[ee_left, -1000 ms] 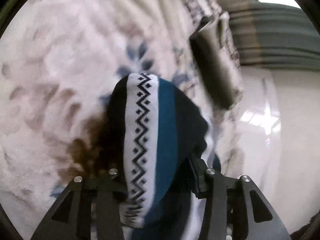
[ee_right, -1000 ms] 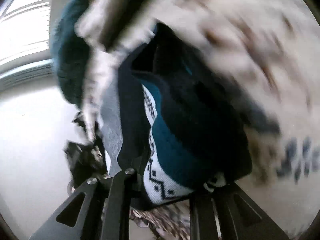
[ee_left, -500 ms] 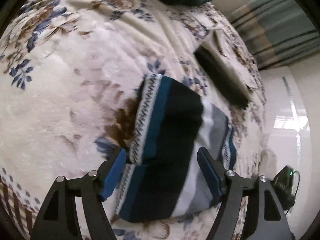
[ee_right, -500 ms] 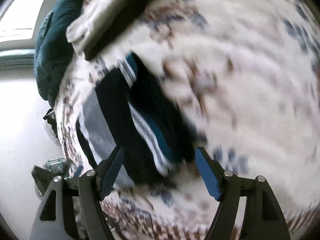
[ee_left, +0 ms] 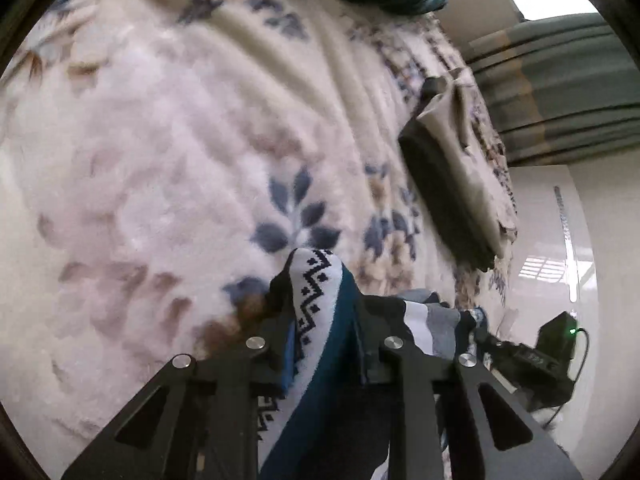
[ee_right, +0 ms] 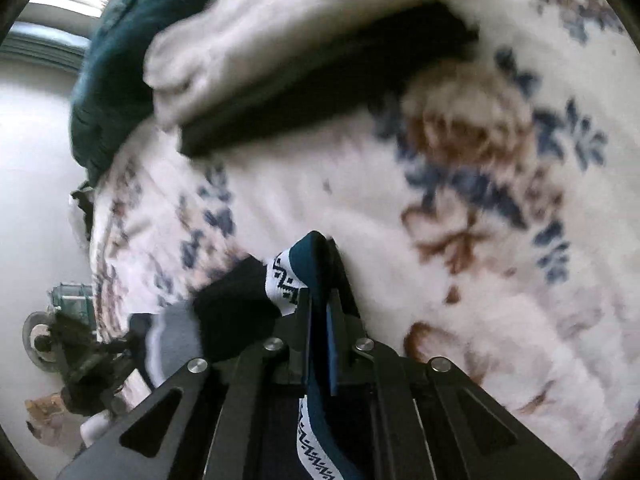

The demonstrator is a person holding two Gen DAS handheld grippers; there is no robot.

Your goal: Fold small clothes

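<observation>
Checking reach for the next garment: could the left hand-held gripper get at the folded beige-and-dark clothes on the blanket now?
Probably not yet. The left hand-held gripper is shut on the patterned garment; the blanket towards the folded clothes looks clear.
</observation>
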